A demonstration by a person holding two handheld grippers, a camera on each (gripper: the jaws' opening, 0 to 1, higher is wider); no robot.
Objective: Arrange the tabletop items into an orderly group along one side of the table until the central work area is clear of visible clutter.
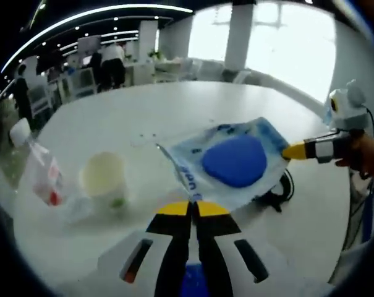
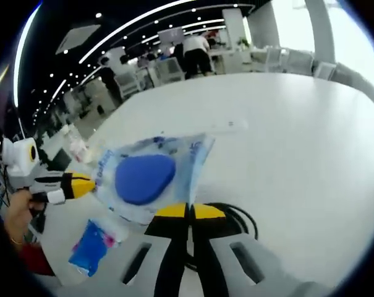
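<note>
Still mid-task: crinkled plastic bottle (image 1: 37, 166) lying at left, pale round cup (image 1: 104, 177) beside it, black cable (image 1: 279, 193) coiled on the white tabletop (image 1: 174, 108). Glossy clear pouch (image 1: 227, 162) with blue rounded insert lifted centrally, pinched at opposite edges by left tool (image 1: 190, 208) and right tool (image 2: 188, 211). Small blue packet (image 2: 91, 245) also unsorted.

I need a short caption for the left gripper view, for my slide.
Both grippers hold a clear pouch above the white table.
</note>
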